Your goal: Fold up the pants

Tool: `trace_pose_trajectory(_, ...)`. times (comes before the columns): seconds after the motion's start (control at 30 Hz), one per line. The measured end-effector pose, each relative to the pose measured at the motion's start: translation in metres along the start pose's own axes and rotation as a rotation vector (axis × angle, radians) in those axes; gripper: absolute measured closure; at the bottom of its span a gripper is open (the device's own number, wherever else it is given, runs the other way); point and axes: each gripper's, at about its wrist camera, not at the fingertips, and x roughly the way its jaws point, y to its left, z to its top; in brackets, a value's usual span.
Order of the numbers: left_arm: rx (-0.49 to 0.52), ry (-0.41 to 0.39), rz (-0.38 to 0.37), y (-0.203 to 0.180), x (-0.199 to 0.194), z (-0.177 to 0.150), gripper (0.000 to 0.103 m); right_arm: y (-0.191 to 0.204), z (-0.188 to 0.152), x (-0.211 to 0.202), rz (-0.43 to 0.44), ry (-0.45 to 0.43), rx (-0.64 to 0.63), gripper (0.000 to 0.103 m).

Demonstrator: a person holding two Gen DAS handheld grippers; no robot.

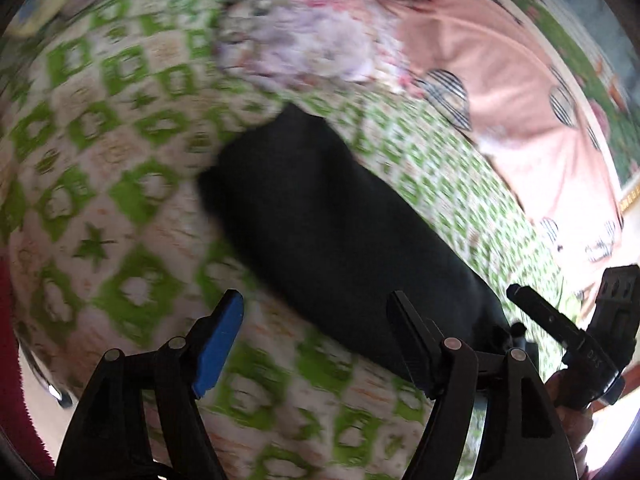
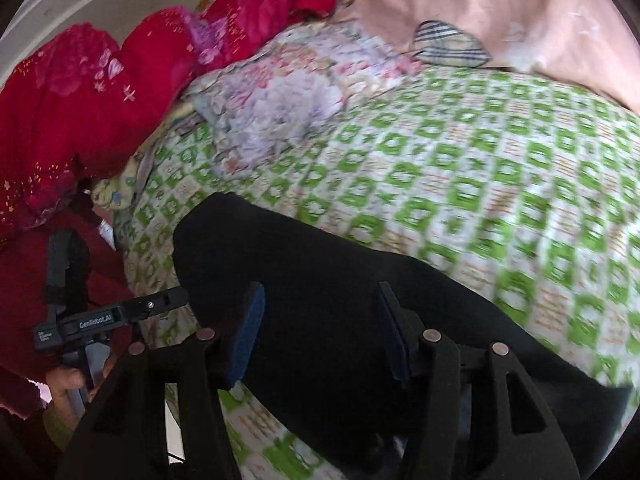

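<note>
Both spread: left gripper (image 1: 316, 340) holds nothing above the bedspread (image 1: 120, 200); right gripper (image 2: 320, 332) straddles black pants (image 2: 340, 264), unpinched.

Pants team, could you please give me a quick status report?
Left claw open, empty. Right claw open over black pants. Pants lying long on green checked bedspread. Nothing blocking.
</note>
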Motion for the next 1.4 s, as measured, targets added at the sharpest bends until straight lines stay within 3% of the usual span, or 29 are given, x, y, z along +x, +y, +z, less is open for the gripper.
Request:
trace_pose_trajectory(0.17, -0.080, 0.015, 0.011, 0.026, 0.007, 0.014, 0.028, 0.018, 0.021, 0.038, 0.050, 0.060, -0.053, 0.046)
trace_pose_trajectory(0.6, -0.112, 0.027, -0.007, 0.029, 0.036, 0.041, 0.027, 0.055, 0.088, 0.139, 0.193, 0.225, -0.205, 0.046)
trace_pose_trajectory(0.83, -0.135, 0.000, -0.051, 0.037, 0.039, 0.045, 0.029, 0.060, 0.097, 0.194, 0.246, 0.355, -0.201, 0.046)
trace_pose_trajectory(0.87, -0.141, -0.003, -0.057, 0.039, 0.039, 0.046, 0.031, 0.060, 0.096, 0.198, 0.263, 0.361, -0.188, 0.053)
trace_pose_trajectory(0.9, -0.143, -0.006, -0.056, 0.040, 0.039, 0.047, 0.034, 0.059, 0.095, 0.200, 0.284, 0.361, -0.174, 0.063)
trace_pose_trajectory(0.97, -0.136, -0.009, -0.044, 0.039, 0.040, 0.049, 0.043, 0.059, 0.095, 0.198, 0.289, 0.346, -0.160, 0.073)
trace_pose_trajectory(1.0, -0.116, -0.026, -0.042, 0.039, 0.040, 0.050, 0.058, 0.058, 0.094, 0.195, 0.288, 0.332, -0.153, 0.076)
trace_pose_trajectory(1.07, -0.129, -0.023, -0.066, 0.040, 0.041, 0.051, 0.073, 0.058, 0.093, 0.186, 0.294, 0.308, -0.146, 0.079)
trace_pose_trajectory(1.17, -0.120, -0.041, -0.091, 0.036, 0.034, 0.050, 0.075, 0.058, 0.093, 0.165, 0.302, 0.253, -0.127, 0.081)
trace_pose_trajectory(1.3, -0.063, -0.079, -0.116, 0.013, 0.014, 0.048, 0.077, 0.051, 0.095, 0.131, 0.302, 0.181, -0.071, 0.096)
trace_pose_trajectory(1.4, -0.028, -0.097, -0.161, -0.008, -0.001, 0.047, 0.078, 0.045, 0.094, 0.097, 0.318, 0.105, -0.044, 0.096)
